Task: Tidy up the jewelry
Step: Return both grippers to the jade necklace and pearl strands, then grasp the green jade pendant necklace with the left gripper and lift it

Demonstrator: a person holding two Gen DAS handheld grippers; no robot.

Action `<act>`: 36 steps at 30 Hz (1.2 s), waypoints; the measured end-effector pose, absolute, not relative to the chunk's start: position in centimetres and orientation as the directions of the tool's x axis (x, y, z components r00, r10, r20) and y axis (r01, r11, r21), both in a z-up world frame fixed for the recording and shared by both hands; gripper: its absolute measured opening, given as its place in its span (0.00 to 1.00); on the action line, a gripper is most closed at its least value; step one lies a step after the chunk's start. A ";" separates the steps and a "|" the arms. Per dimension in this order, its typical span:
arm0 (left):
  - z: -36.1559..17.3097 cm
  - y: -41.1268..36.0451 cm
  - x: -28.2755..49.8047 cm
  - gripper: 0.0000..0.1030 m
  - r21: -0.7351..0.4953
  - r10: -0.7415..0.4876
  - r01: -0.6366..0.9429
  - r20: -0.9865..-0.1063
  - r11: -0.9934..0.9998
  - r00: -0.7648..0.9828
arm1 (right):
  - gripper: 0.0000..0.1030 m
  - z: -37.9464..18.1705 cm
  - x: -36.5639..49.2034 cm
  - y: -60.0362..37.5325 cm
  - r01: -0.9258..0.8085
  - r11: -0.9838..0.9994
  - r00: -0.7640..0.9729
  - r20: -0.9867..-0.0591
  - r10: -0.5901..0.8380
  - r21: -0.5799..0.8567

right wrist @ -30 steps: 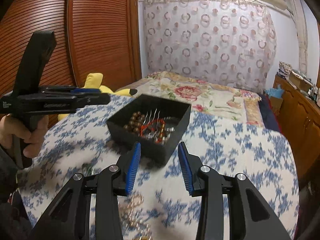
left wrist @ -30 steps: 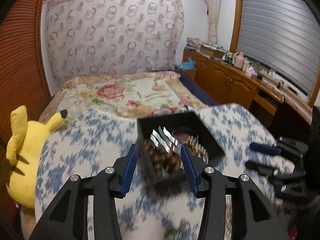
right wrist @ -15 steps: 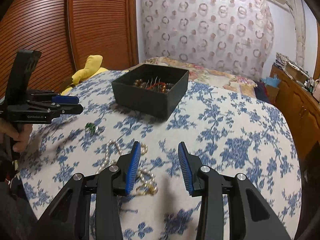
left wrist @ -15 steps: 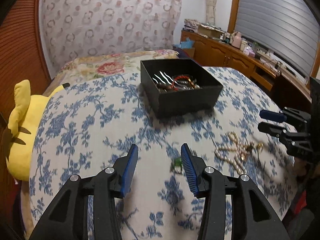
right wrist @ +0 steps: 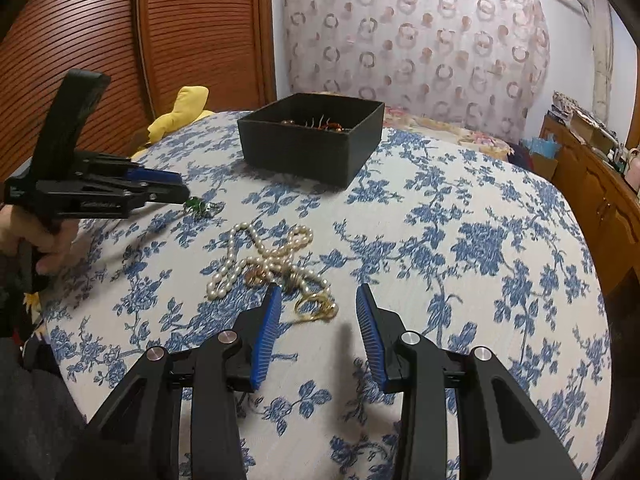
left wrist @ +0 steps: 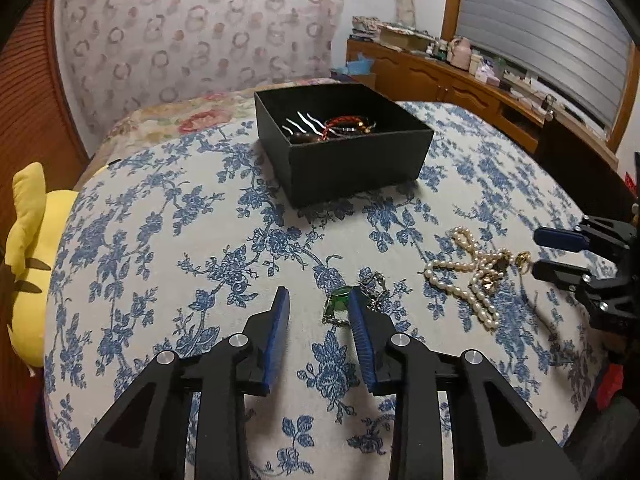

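A black box point(left wrist: 352, 168) holding hair pins and bead bracelets stands on the blue-flowered tablecloth point(left wrist: 160, 240); it also shows in the right wrist view point(right wrist: 312, 152). My left gripper point(left wrist: 318, 300) is open, low over the cloth, with a green-stone piece on a chain point(left wrist: 338, 308) just inside its right finger. A pearl necklace point(left wrist: 468, 276) lies to the right. My right gripper point(right wrist: 318, 296) is open, and a gold ring point(right wrist: 316, 306) lies between its fingertips, at the near end of the pearl necklace point(right wrist: 260, 260). The left gripper point(right wrist: 160, 188) shows there beside the green piece point(right wrist: 196, 204).
A yellow plush toy point(left wrist: 28, 248) sits at the table's left edge. A bed point(left wrist: 180, 120) lies behind the table. A wooden sideboard point(left wrist: 460, 84) with clutter runs along the right wall. A wooden slatted door point(right wrist: 140, 40) is on the left.
Both grippers have pulled back from the box and come down toward the cloth. The left one now reaches the green piece, the right one the gold ring and pearls.
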State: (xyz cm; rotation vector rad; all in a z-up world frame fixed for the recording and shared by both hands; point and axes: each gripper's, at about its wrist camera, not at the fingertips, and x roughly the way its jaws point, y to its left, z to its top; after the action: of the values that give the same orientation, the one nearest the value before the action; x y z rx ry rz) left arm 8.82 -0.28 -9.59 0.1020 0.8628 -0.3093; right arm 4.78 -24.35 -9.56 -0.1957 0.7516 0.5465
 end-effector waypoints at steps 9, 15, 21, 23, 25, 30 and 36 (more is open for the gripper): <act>-10.5 -1.1 9.9 0.27 -0.025 -0.221 0.323 -0.779 0.946 0.587 | 0.40 -9.9 4.2 -24.1 -0.544 0.839 0.600 -0.689 0.407 0.022; -10.5 -1.5 10.1 0.23 -0.041 -0.241 0.333 -0.773 0.942 0.587 | 0.40 -9.9 4.2 -24.2 -0.545 0.838 0.598 -0.688 0.412 0.028; -10.5 -1.9 9.9 0.08 -0.063 -0.270 0.351 -0.767 0.934 0.582 | 0.40 -9.9 4.3 -24.2 -0.546 0.837 0.596 -0.688 0.414 0.030; -10.1 -1.8 9.7 0.00 -0.075 -0.281 0.350 -0.759 0.934 0.587 | 0.40 -9.9 4.3 -24.2 -0.547 0.836 0.594 -0.689 0.415 0.032; -9.7 -1.6 9.3 0.00 -0.084 -0.286 0.343 -0.752 0.935 0.594 | 0.40 -9.9 4.4 -24.2 -0.549 0.835 0.592 -0.690 0.417 0.033; -8.5 -1.2 8.3 0.00 -0.101 -0.301 0.337 -0.727 0.936 0.617 | 0.40 -9.8 4.5 -24.1 -0.552 0.834 0.592 -0.689 0.418 0.032; -8.2 -1.1 8.7 0.00 -0.102 -0.292 0.323 -0.728 0.941 0.620 | 0.40 -9.8 4.5 -24.1 -0.552 0.833 0.590 -0.691 0.418 0.032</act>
State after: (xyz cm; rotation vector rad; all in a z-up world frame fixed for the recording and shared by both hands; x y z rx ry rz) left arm 8.69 -1.06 -8.15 0.0398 0.8294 -0.3532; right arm 4.50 -24.14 -9.82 -0.1933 0.7498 0.5685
